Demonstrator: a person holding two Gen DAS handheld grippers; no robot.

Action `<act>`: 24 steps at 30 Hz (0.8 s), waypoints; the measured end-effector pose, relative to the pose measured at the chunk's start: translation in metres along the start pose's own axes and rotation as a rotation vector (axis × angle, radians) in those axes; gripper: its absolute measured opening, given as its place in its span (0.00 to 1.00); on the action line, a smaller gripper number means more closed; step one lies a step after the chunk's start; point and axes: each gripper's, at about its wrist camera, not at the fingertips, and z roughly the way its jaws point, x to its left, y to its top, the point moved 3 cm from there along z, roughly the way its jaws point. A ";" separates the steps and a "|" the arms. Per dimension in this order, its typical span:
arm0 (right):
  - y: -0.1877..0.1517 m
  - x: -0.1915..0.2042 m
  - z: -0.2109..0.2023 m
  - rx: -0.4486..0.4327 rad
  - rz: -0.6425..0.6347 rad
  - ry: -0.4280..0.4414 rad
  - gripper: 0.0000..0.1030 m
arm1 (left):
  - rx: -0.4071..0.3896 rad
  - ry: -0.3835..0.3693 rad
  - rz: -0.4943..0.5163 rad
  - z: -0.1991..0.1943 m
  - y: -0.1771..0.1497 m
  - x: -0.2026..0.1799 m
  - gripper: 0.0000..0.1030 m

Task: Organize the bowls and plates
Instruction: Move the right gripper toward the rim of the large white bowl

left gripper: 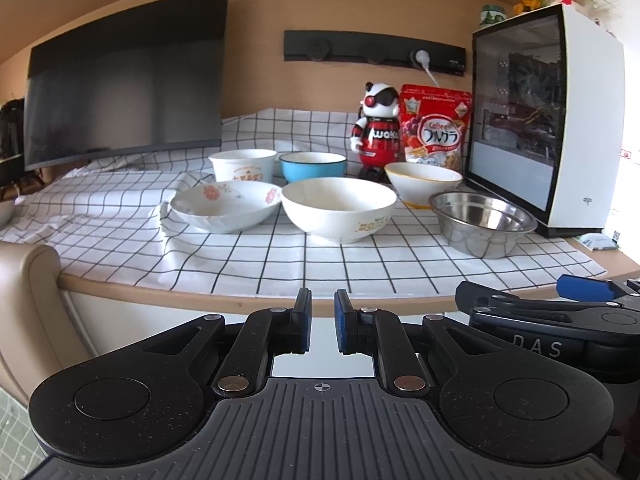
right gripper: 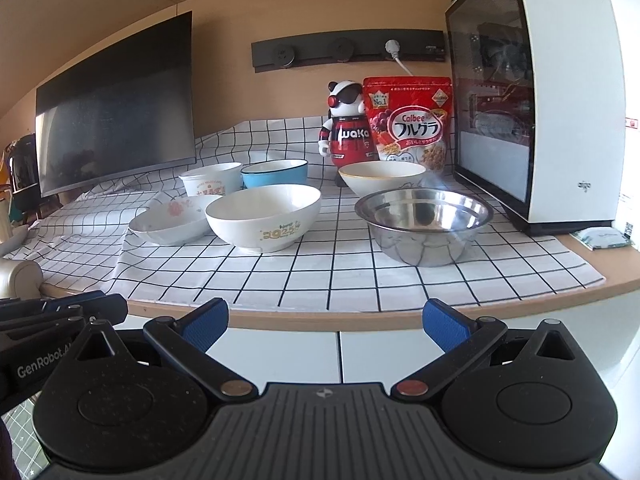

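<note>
Several bowls sit on a checked cloth (left gripper: 280,264): a floral dish (left gripper: 226,206) (right gripper: 172,220), a large white bowl (left gripper: 338,210) (right gripper: 264,216), a steel bowl (left gripper: 482,224) (right gripper: 424,226), a white bowl with a yellow rim (left gripper: 422,184) (right gripper: 382,178), a blue bowl (left gripper: 313,166) (right gripper: 275,173) and a white cup-shaped bowl (left gripper: 242,165) (right gripper: 210,184). My left gripper (left gripper: 322,322) is nearly closed and empty, below the table's front edge. My right gripper (right gripper: 326,326) is wide open and empty, also before the edge.
A dark monitor (left gripper: 124,76) stands at the back left. A white PC case (left gripper: 548,120) stands at the right. A robot figure (left gripper: 378,128) and a red cereal bag (left gripper: 436,126) stand behind the bowls. A beige chair back (left gripper: 28,312) is at the left.
</note>
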 end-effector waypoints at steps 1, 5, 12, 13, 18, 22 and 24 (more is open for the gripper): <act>0.003 0.000 0.003 -0.001 -0.001 0.003 1.00 | 0.006 -0.001 -0.004 0.003 0.002 0.002 0.14; 0.023 0.000 0.016 -0.027 0.007 0.012 1.00 | 0.054 -0.057 -0.041 0.022 0.018 0.016 0.14; 0.069 0.010 0.055 -0.054 -0.032 0.037 1.00 | 0.171 -0.187 -0.140 0.073 0.055 0.045 0.14; 0.076 0.012 0.063 -0.051 -0.034 0.043 1.00 | 0.191 -0.200 -0.163 0.082 0.060 0.052 0.14; 0.108 0.025 0.114 -0.009 -0.026 0.058 1.00 | 0.390 -0.210 -0.255 0.149 0.076 0.080 0.14; 0.131 0.036 0.148 0.043 -0.015 0.060 1.00 | 0.425 -0.254 -0.325 0.185 0.092 0.104 0.14; 0.143 0.038 0.161 0.078 -0.005 0.052 1.00 | 0.396 -0.260 -0.324 0.194 0.104 0.112 0.14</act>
